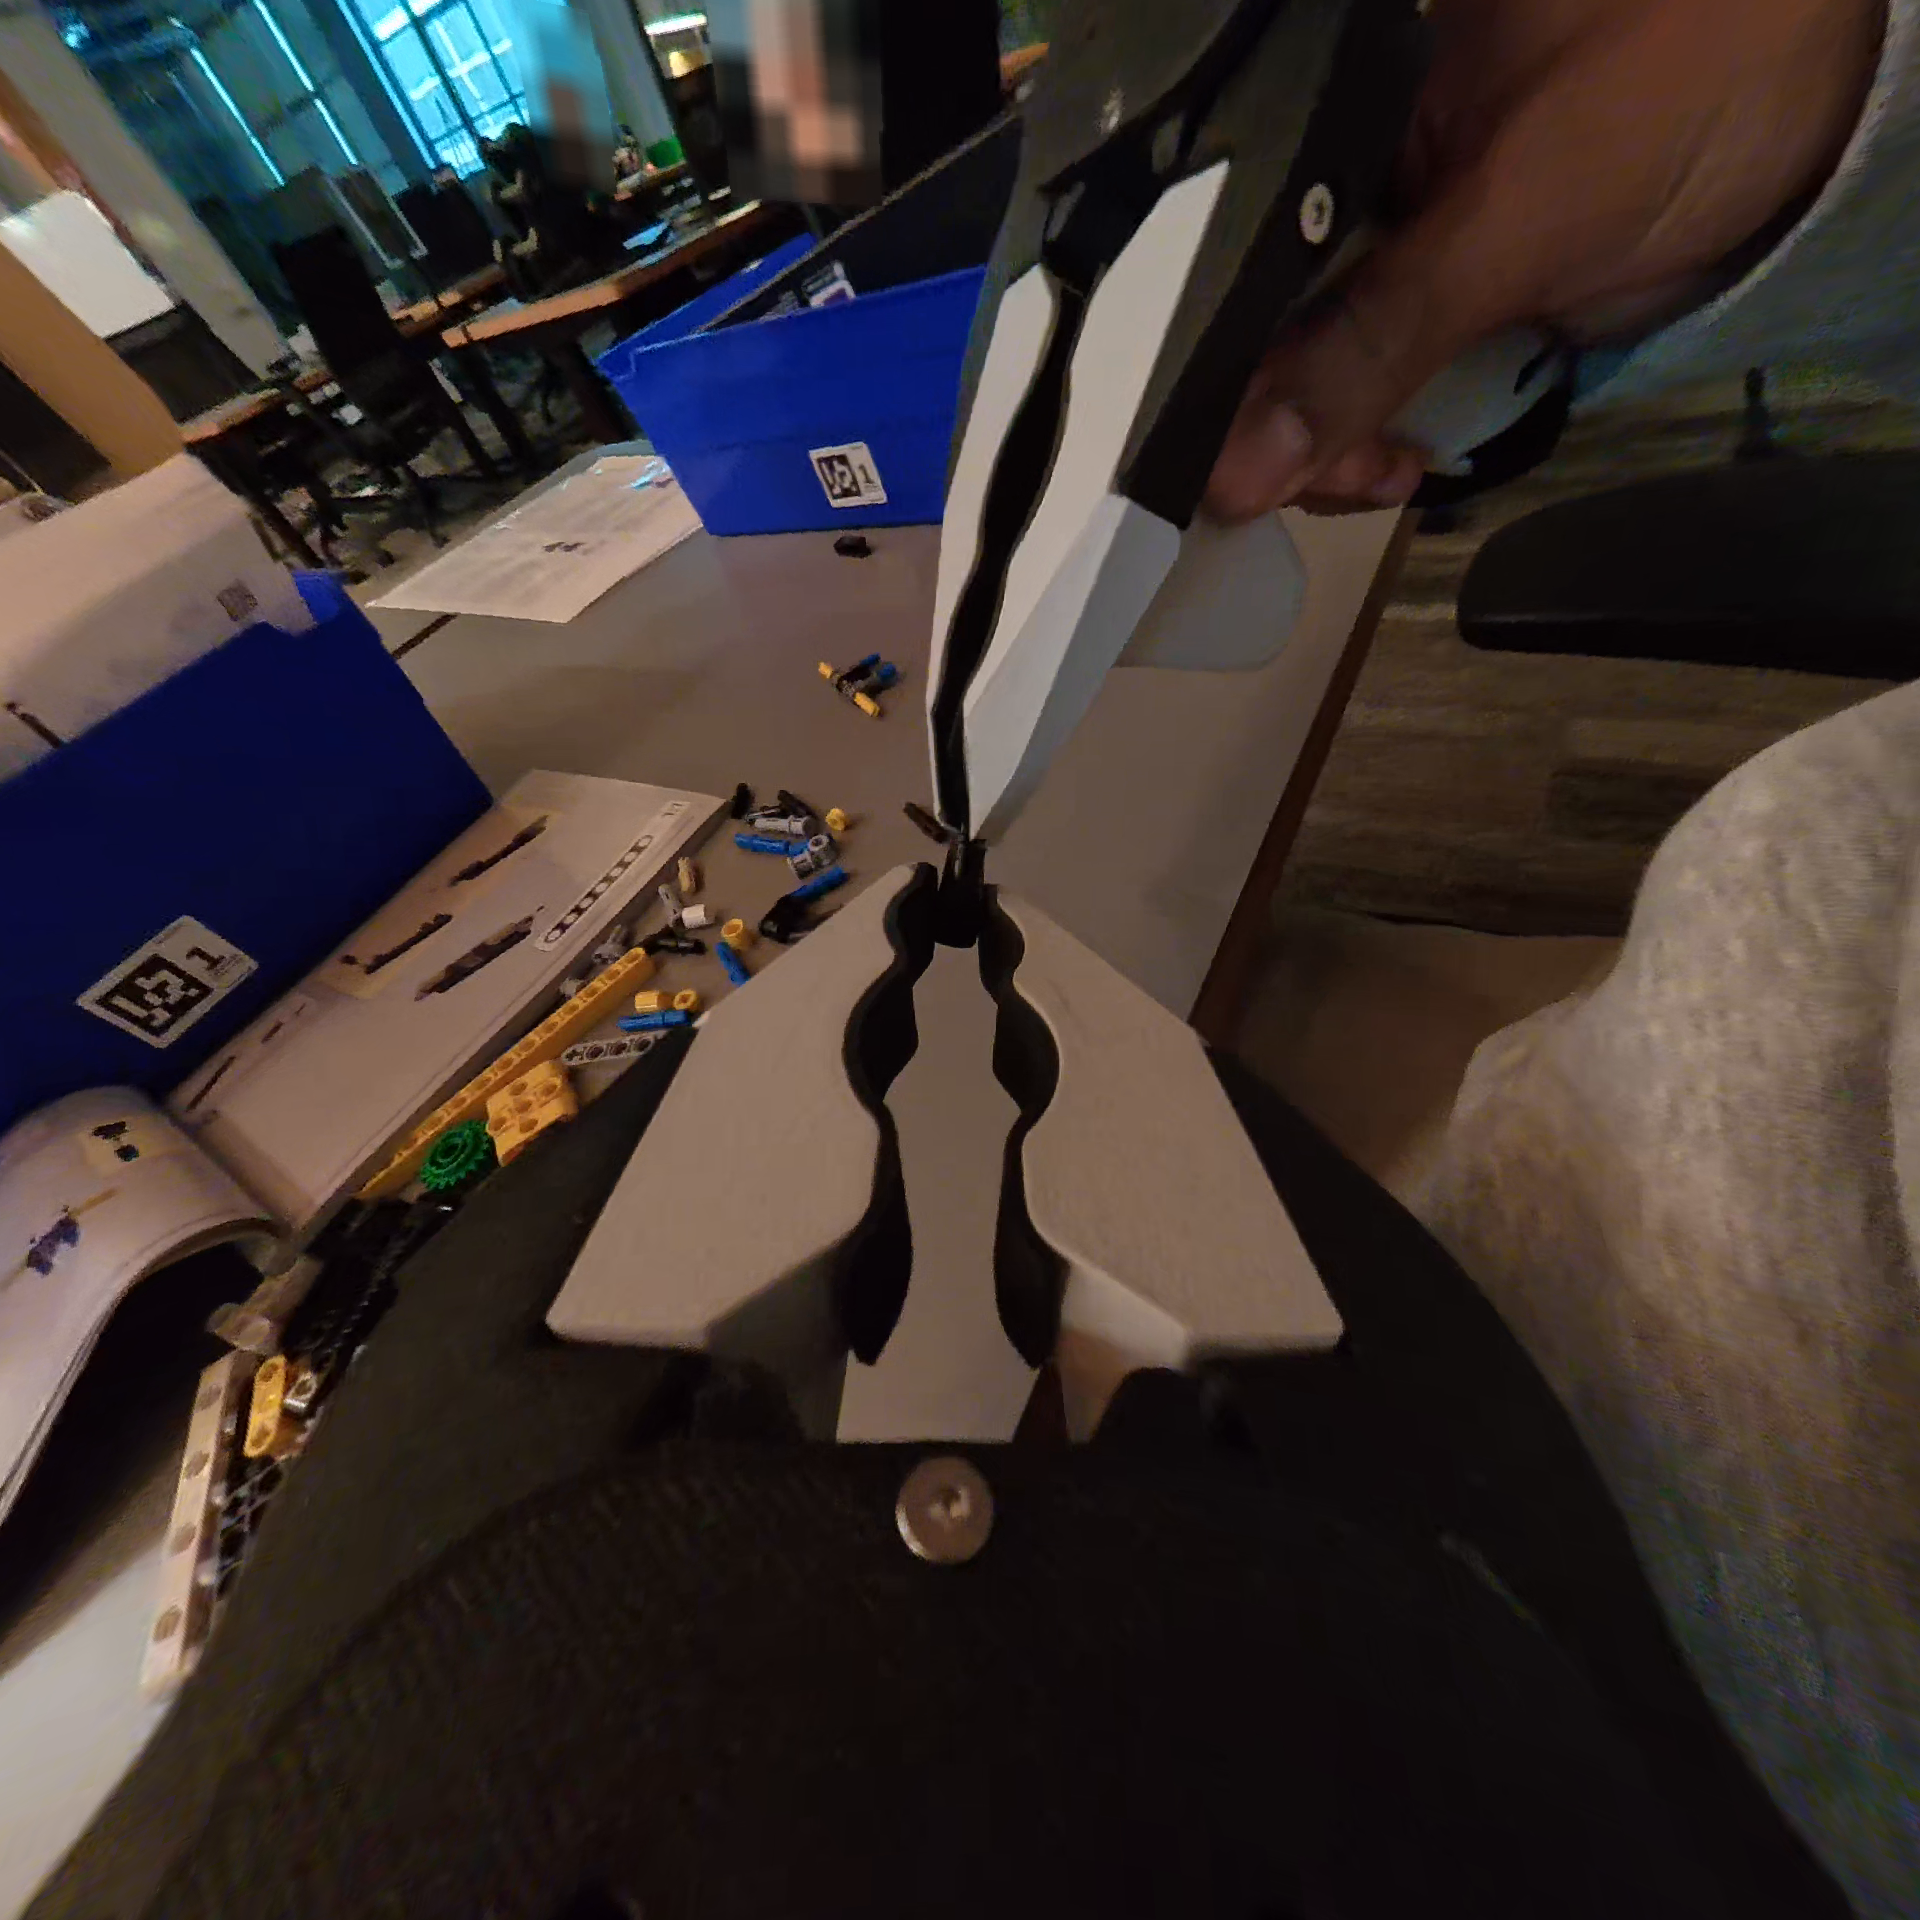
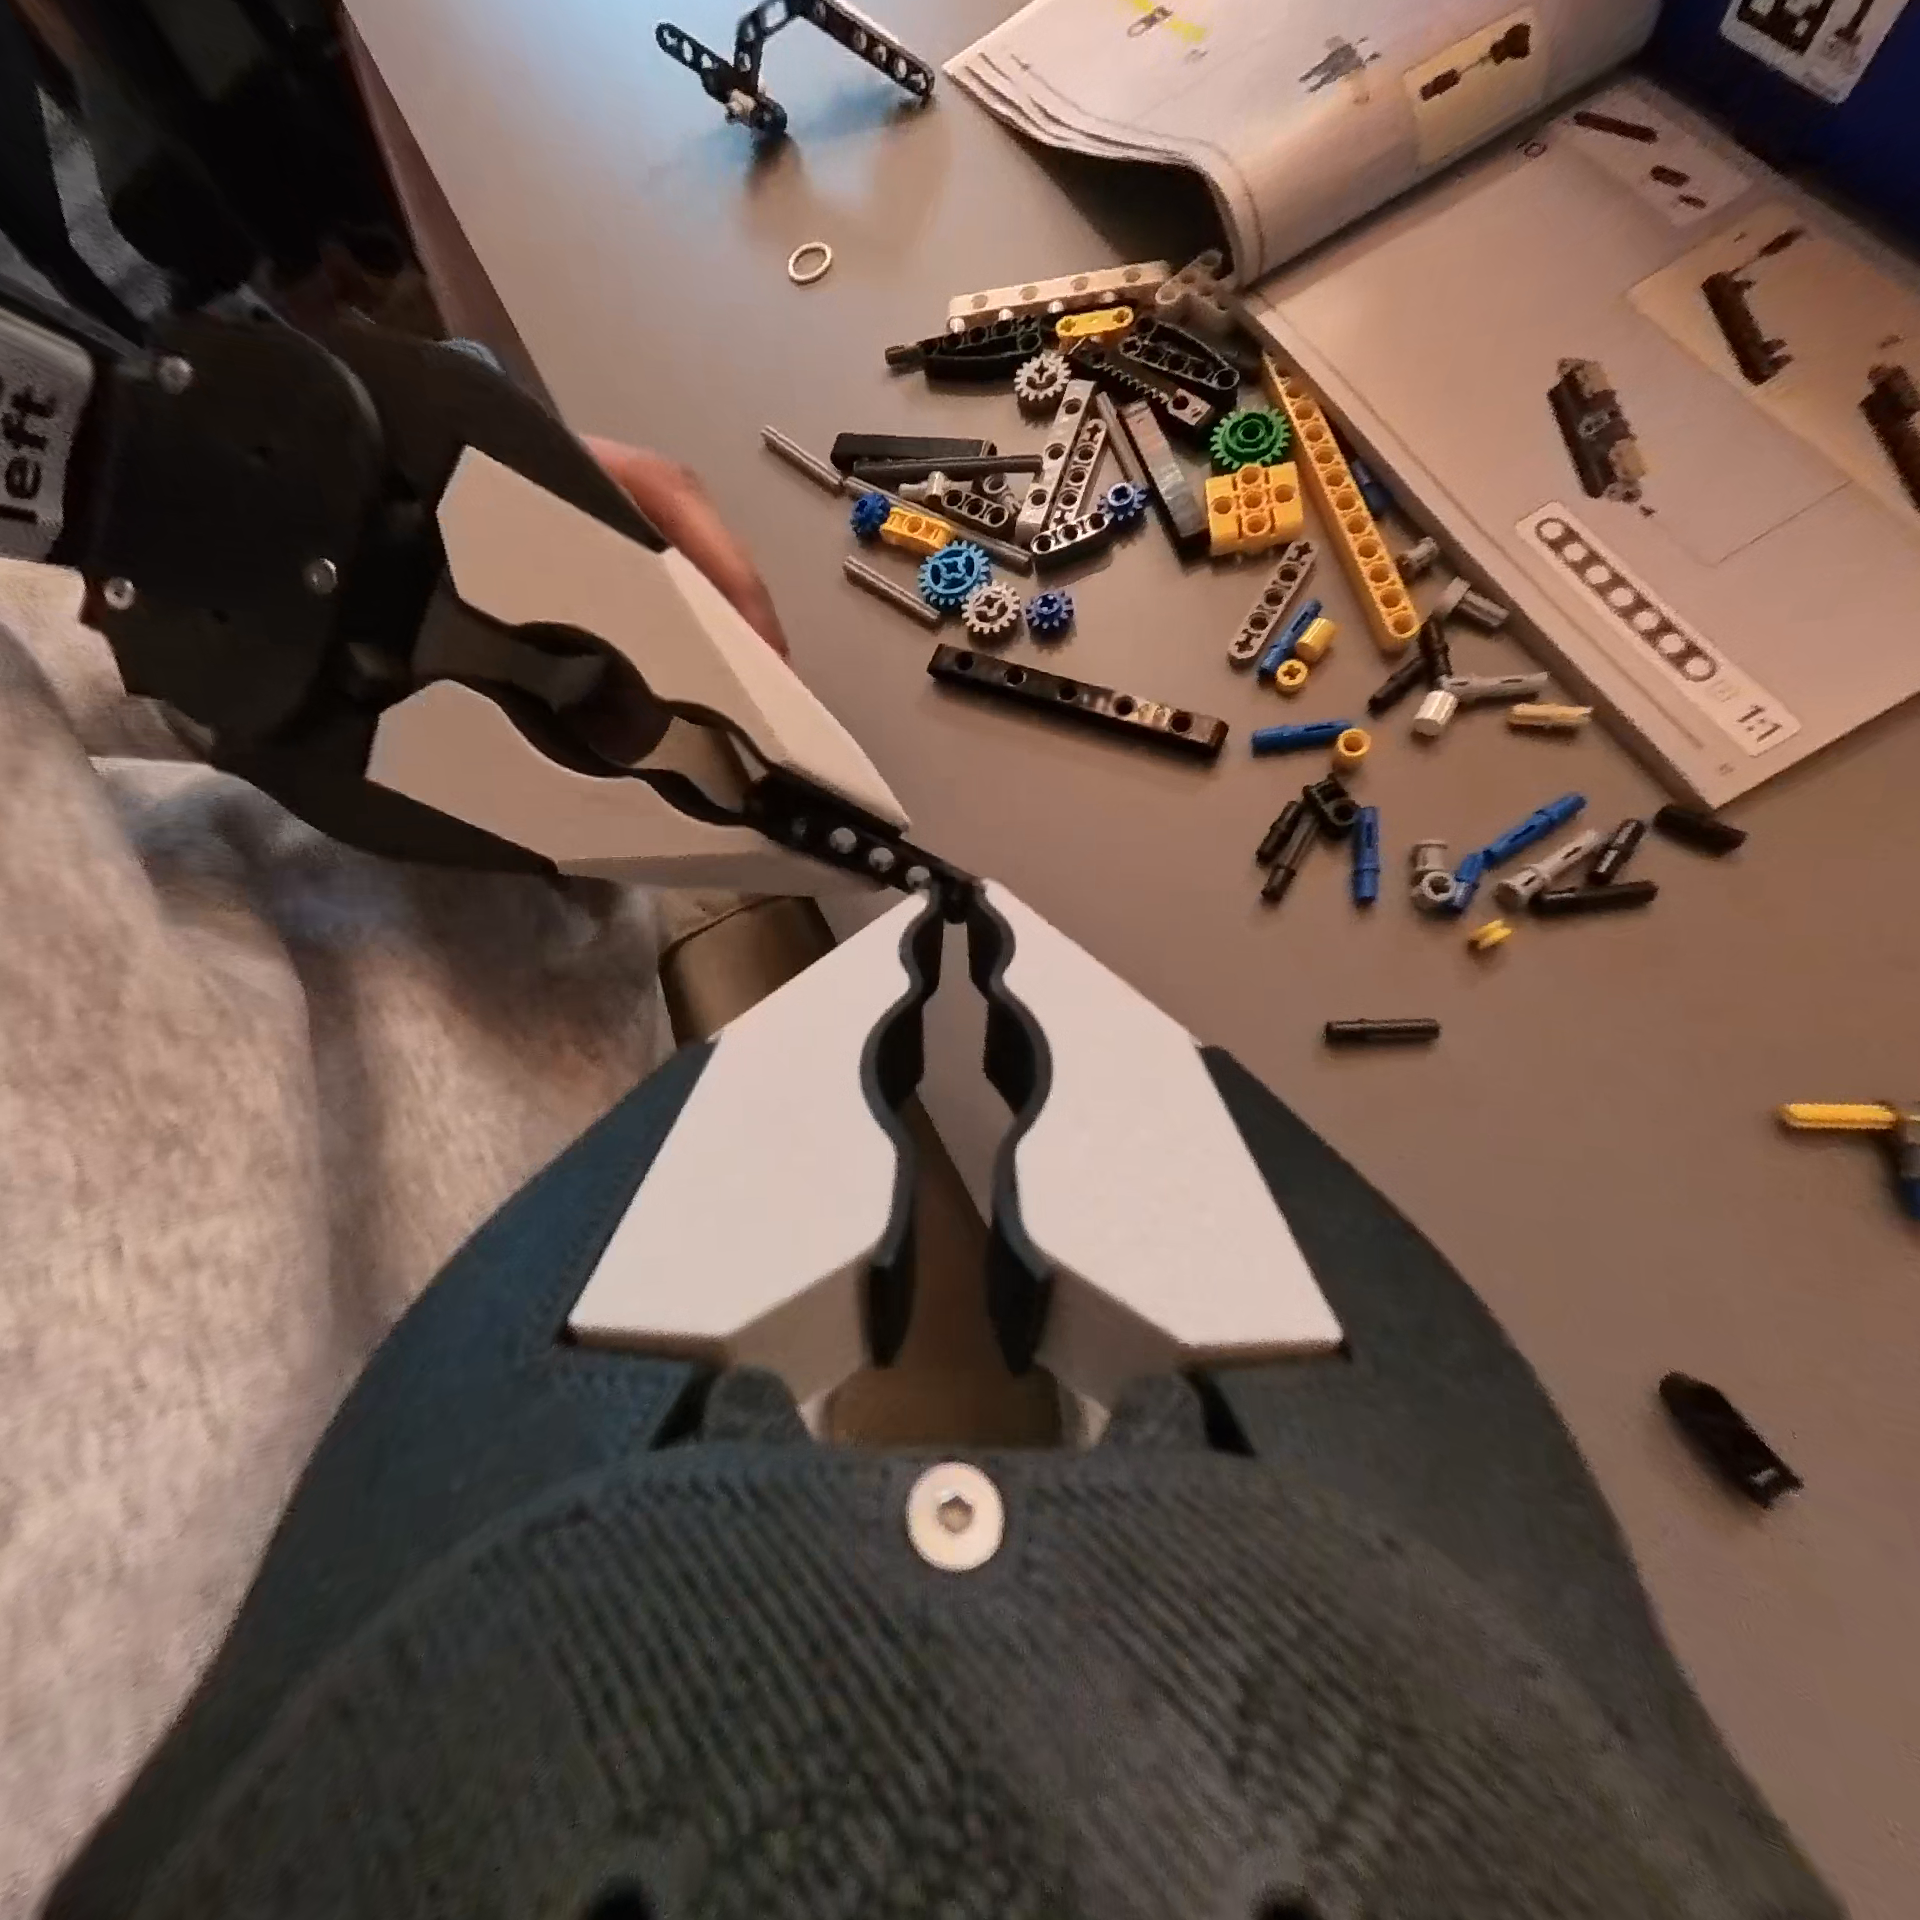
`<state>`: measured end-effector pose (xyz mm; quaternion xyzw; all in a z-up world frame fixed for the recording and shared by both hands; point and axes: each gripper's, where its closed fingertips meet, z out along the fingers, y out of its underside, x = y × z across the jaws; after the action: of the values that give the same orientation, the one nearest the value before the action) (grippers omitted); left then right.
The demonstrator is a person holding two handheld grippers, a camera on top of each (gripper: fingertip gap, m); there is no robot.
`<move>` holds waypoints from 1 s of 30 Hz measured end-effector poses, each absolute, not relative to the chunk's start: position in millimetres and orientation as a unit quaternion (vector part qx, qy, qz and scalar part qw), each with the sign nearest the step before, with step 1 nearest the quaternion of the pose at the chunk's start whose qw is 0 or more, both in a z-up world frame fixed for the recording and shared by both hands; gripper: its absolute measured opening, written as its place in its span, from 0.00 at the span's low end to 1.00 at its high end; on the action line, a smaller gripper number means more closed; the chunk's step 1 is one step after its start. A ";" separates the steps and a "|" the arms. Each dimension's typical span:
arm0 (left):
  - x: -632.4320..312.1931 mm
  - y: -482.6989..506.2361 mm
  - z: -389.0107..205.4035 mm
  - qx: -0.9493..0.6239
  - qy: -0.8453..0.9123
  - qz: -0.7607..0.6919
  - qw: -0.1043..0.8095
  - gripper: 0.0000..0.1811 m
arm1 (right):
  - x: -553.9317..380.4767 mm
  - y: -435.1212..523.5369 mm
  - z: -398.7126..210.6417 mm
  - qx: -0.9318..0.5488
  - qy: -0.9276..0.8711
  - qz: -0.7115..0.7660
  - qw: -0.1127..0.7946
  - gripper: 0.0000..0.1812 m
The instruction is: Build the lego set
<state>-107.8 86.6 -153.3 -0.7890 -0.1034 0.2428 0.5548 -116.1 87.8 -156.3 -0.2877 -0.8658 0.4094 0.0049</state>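
Black holed beam [image 2: 847, 836] clamped in left hand-held gripper [image 2: 831, 821], right hand-held gripper [image 2: 951, 909] pinching its tip

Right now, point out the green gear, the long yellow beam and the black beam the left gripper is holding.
green gear [image 2: 1250, 436], right wrist view, on its toothed face.
long yellow beam [image 2: 1347, 509], right wrist view, midway along its row of holes.
black beam [image 2: 852, 840], right wrist view, on the holed part sticking out of the left gripper [image 2: 790, 805].

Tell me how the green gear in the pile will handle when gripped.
The green gear looks like rigid plastic, so probably stiff and light. It lies flat among beams, so pinching it is likely awkward. Being round and toothed, it may roll if set on edge.
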 end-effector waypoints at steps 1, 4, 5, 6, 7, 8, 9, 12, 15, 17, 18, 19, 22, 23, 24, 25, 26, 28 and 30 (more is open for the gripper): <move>-107.5 86.8 -152.1 -0.788 -0.105 0.242 0.557 0.04 | -115.9 88.1 -154.9 -0.289 -0.865 0.410 0.007 0.01; -108.5 87.8 -148.0 -0.784 -0.100 0.270 0.550 0.04 | -117.2 89.3 -150.7 -0.297 -0.860 0.415 0.005 0.01; -109.3 87.9 -146.8 -0.782 -0.100 0.281 0.547 0.04 | -118.3 89.3 -149.4 -0.299 -0.857 0.420 0.006 0.01; -109.8 87.9 -146.7 -0.782 -0.101 0.286 0.545 0.04 | -118.9 89.4 -148.9 -0.301 -0.855 0.423 0.007 0.01; -110.5 87.5 -146.0 -0.780 -0.103 0.291 0.545 0.04 | -119.8 89.1 -148.3 -0.303 -0.851 0.428 0.010 0.01; -111.3 87.0 -145.0 -0.777 -0.106 0.297 0.545 0.04 | -120.8 88.6 -147.0 -0.307 -0.847 0.434 0.012 0.01; -112.1 86.5 -144.2 -0.775 -0.107 0.304 0.544 0.04 | -121.9 88.1 -146.1 -0.312 -0.842 0.439 0.013 0.01; -115.5 85.0 -141.8 -0.770 -0.105 0.329 0.536 0.04 | -126.8 86.1 -141.7 -0.333 -0.821 0.464 0.015 0.01; -115.4 84.5 -140.9 -0.767 -0.100 0.334 0.539 0.03 | -128.7 84.8 -138.3 -0.344 -0.804 0.485 0.012 0.01; -115.4 84.4 -141.8 -0.769 -0.101 0.326 0.541 0.03 | -128.6 85.9 -137.8 -0.336 -0.807 0.485 0.022 0.01; -115.8 84.3 -142.9 -0.770 -0.105 0.320 0.542 0.03 | -129.5 87.3 -134.8 -0.330 -0.807 0.488 0.033 0.02; -116.0 84.0 -144.2 -0.770 -0.109 0.311 0.546 0.03 | -130.2 88.3 -128.0 -0.316 -0.806 0.499 0.047 0.05; -117.2 81.8 -142.3 -0.760 -0.143 0.263 0.577 0.03 | -135.2 95.6 -106.0 -0.264 -0.799 0.530 0.105 0.16; -118.9 79.9 -139.9 -0.751 -0.161 0.244 0.592 0.03 | -137.5 98.7 -101.9 -0.249 -0.797 0.535 0.127 0.19; -120.9 77.8 -137.2 -0.741 -0.179 0.224 0.608 0.03 | -139.9 100.8 -99.1 -0.238 -0.795 0.538 0.147 0.26; -122.8 75.5 -135.1 -0.730 -0.197 0.202 0.622 0.03 | -140.7 100.5 -97.5 -0.228 -0.792 0.543 0.163 0.31; -124.1 73.5 -132.7 -0.718 -0.212 0.180 0.638 0.03 | -141.0 99.0 -97.2 -0.221 -0.788 0.547 0.175 0.36; -123.9 70.4 -126.0 -0.687 -0.235 0.125 0.676 0.03 | -138.6 91.6 -100.4 -0.205 -0.784 0.553 0.194 0.41; -123.5 67.2 -119.3 -0.654 -0.255 0.065 0.709 0.03 | -138.3 85.6 -108.6 -0.201 -0.785 0.547 0.211 0.42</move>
<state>-123.5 67.2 -119.3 -0.6540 -0.2552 0.0649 0.7092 -138.3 85.6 -108.6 -0.2011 -0.7848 0.5471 0.2107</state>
